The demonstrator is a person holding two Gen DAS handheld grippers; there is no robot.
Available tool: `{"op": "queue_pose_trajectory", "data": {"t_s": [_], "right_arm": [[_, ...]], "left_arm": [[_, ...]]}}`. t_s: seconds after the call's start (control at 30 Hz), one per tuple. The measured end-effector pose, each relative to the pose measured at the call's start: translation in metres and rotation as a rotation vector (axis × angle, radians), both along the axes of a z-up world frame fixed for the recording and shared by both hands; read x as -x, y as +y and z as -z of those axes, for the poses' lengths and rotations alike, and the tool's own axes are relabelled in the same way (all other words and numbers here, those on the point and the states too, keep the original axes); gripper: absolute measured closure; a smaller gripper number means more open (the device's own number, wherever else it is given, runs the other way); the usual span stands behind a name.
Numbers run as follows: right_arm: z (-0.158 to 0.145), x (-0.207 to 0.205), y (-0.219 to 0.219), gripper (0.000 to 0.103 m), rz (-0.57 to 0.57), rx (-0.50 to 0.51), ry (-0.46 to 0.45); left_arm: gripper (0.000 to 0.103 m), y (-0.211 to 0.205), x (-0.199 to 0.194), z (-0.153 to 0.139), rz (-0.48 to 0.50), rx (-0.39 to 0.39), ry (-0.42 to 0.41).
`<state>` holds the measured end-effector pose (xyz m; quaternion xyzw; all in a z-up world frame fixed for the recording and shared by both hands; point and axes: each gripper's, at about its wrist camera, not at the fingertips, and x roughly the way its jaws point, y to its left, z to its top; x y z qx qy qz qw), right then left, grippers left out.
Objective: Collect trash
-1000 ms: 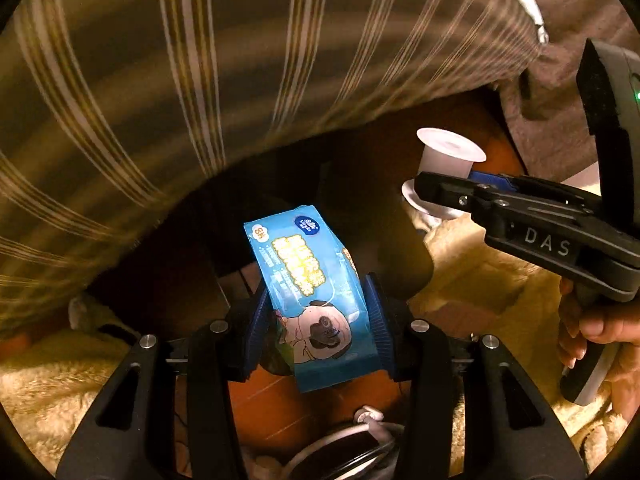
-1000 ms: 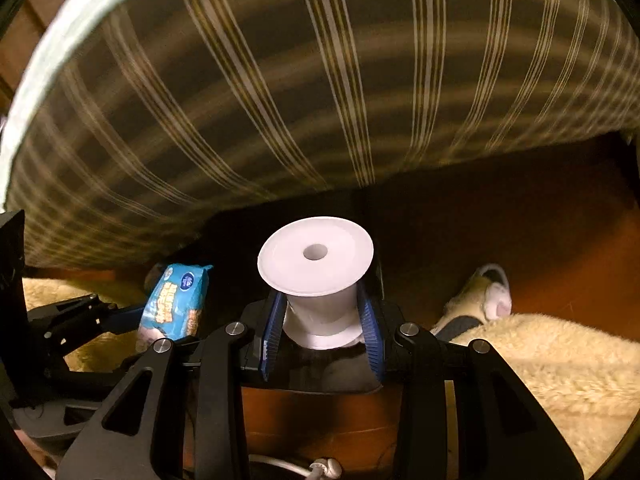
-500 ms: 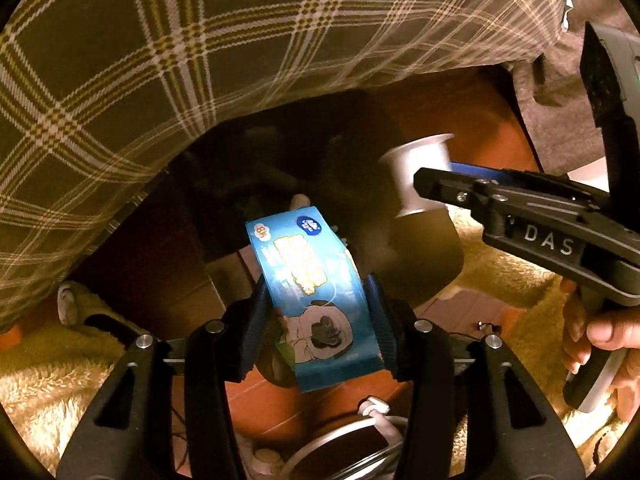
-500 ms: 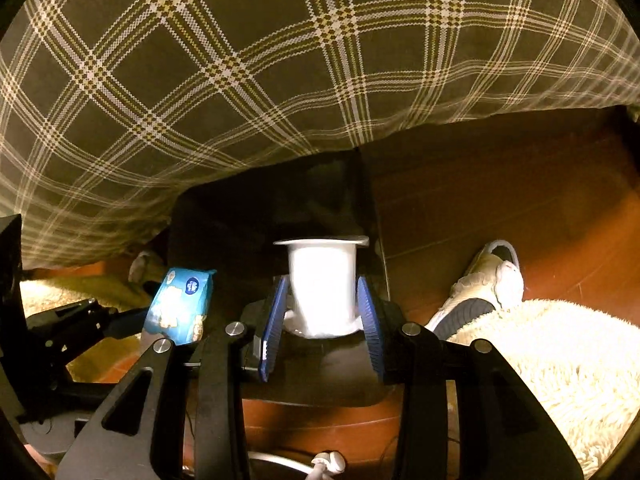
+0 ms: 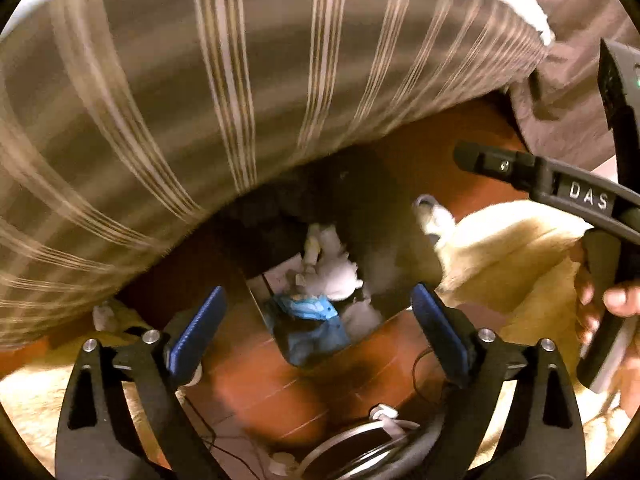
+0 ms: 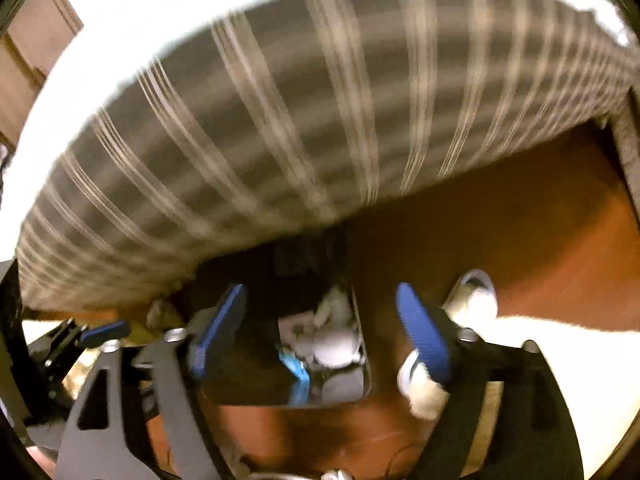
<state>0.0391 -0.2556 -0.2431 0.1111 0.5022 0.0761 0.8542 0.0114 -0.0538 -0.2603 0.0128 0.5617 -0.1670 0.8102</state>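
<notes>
My left hand-held gripper (image 5: pixel 316 328) has just sprung open, empty; the blue packet (image 5: pixel 310 312) lies in the bin (image 5: pixel 276 332) below. My right hand-held gripper (image 6: pixel 320 332) has just released too, its white spool (image 6: pixel 334 346) inside. Everything blurs; I might clip the bin's rim.
</notes>
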Motion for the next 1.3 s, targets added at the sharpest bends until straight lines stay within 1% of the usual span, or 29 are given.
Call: {"op": "queue_pose_trajectory", "data": {"t_s": [0.03,0.1,0.13,0.17,0.23,0.27,0.37,0.43,0.5,0.6,0.63,0.7,0.83,1.0,1.03,1.1,1.17,1.3], "right_arm": [[-0.013,0.001,-0.002,0.009,0.013,0.005,-0.036],[-0.043,0.004,-0.006,0.004,0.03,0.008,-0.121],[-0.056,0.004,-0.007,0.003,0.034,0.008,-0.153],[-0.075,0.003,-0.009,0.004,0.036,0.003,-0.195],[-0.097,0.002,-0.01,0.003,0.03,-0.01,-0.249],[-0.114,0.0,-0.009,0.003,0.021,-0.014,-0.287],[-0.143,-0.013,-0.004,0.003,-0.01,-0.004,-0.35],[-0.153,-0.024,0.0,0.003,-0.023,0.002,-0.367],[-0.159,-0.038,0.004,0.003,-0.029,0.001,-0.362],[-0.165,-0.059,0.012,0.003,-0.039,-0.013,-0.359],[-0.167,-0.067,0.016,0.003,-0.042,-0.01,-0.356],[-0.165,-0.086,0.024,0.003,-0.056,-0.012,-0.348],[-0.161,-0.121,0.048,0.003,-0.096,0.002,-0.342],[-0.156,-0.164,0.072,0.005,-0.121,0.042,-0.343],[-0.153,-0.173,0.076,0.006,-0.127,0.045,-0.339],[-0.148,-0.19,0.084,0.021,-0.139,0.05,-0.319],[-0.143,-0.205,0.089,0.027,-0.155,0.045,-0.294],[-0.141,-0.22,0.099,0.034,-0.169,0.074,-0.291]], "left_arm": [[0.008,0.001,0.002,-0.015,-0.002,0.008,-0.029],[0.008,0.004,0.006,-0.047,-0.007,0.021,-0.089],[0.008,0.009,0.006,-0.056,-0.009,0.027,-0.103],[0.008,0.013,0.005,-0.072,-0.02,0.035,-0.126],[0.008,0.02,0.003,-0.096,-0.045,0.049,-0.166],[0.008,0.021,0.0,-0.105,-0.053,0.055,-0.183],[0.008,0.033,-0.012,-0.134,-0.088,0.055,-0.24],[0.008,0.041,-0.024,-0.146,-0.11,0.036,-0.269],[0.008,0.05,-0.042,-0.154,-0.144,0.008,-0.282],[0.008,0.062,-0.063,-0.165,-0.166,0.002,-0.304],[0.008,0.068,-0.075,-0.169,-0.186,-0.005,-0.315],[0.008,0.078,-0.09,-0.173,-0.212,-0.014,-0.322],[0.008,0.093,-0.128,-0.174,-0.262,-0.031,-0.317],[0.008,0.1,-0.158,-0.168,-0.265,-0.064,-0.315],[0.008,0.101,-0.164,-0.168,-0.263,-0.07,-0.317],[0.008,0.103,-0.175,-0.168,-0.263,-0.077,-0.321],[0.008,0.103,-0.184,-0.169,-0.263,-0.077,-0.323],[0.008,0.104,-0.207,-0.171,-0.264,-0.067,-0.327]]}}
